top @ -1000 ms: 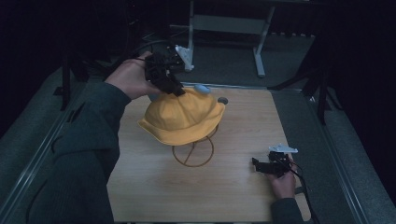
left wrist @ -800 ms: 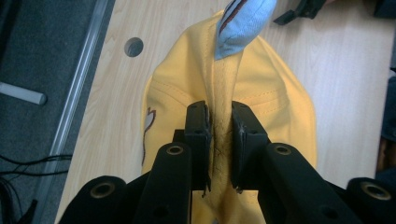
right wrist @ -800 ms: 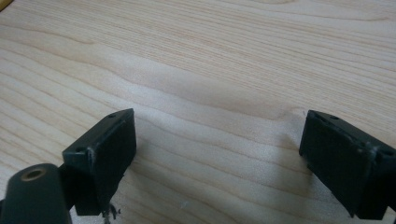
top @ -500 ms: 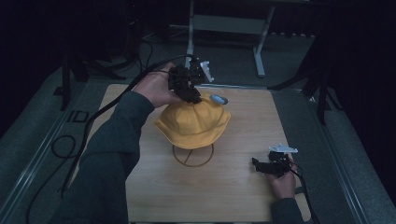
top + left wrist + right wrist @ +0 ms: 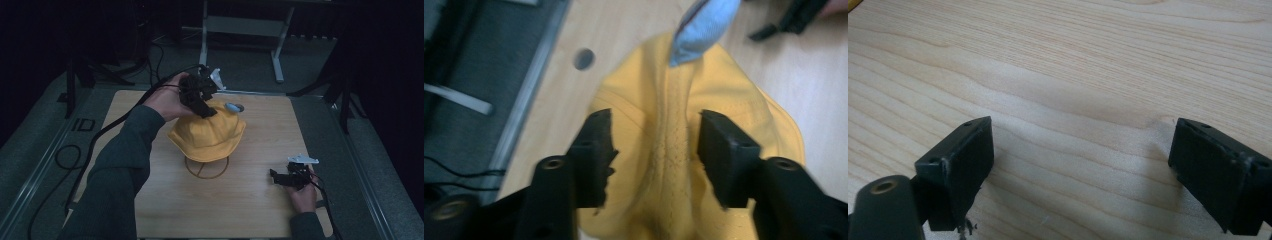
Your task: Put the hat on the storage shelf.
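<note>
Left gripper point(image 5: 207, 107) above the yellow hat point(image 5: 207, 135), jaws just opened, crown between them unpressed. Hat sat on a stand point(image 5: 206, 169) mid-worktop point(image 5: 250, 200). Right gripper point(image 5: 280, 179) rested released on the worktop.

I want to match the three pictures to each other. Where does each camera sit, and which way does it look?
High view: above the table, looking forward and down; both forearms, left gripper, right gripper.
Left gripper view: rides the left gripper, looking down on the yellow hat between open jaws that have just been opening.
Right gripper view: looks along open jaws at bare wood.
Shared: high and left gripper views both show the hat.
</note>
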Available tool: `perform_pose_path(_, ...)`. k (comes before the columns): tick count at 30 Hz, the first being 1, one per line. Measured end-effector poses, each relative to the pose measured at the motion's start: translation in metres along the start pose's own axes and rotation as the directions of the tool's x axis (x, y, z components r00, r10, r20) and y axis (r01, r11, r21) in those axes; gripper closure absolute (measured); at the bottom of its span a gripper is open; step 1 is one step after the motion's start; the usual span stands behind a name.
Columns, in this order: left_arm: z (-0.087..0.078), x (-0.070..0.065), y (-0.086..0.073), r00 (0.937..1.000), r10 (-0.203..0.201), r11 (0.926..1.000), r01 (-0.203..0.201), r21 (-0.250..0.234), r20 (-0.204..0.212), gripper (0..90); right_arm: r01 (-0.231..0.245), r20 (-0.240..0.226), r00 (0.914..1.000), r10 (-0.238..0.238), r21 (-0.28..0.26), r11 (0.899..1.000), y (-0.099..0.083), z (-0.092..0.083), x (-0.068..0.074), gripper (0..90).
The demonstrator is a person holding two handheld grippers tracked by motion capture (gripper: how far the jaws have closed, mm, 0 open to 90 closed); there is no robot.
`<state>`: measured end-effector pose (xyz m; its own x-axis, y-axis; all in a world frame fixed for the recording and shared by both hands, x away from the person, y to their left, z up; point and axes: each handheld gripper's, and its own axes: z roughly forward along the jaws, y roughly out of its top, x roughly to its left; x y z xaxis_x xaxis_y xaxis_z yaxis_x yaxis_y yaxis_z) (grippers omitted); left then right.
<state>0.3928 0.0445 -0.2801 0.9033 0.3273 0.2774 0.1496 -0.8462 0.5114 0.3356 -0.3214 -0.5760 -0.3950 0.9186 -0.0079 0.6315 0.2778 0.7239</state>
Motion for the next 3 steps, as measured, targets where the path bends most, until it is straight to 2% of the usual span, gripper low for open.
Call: perform_pose_path(3, -0.0133, 0.0038, -0.005, 0.9987, -0.035, 0.9981, 0.033, -0.053, -0.036, 37.9, 0.0, -0.001, 1.0, 0.0, 0.0, 1.0, 0.0001, 0.0001, 0.0, 10.9)
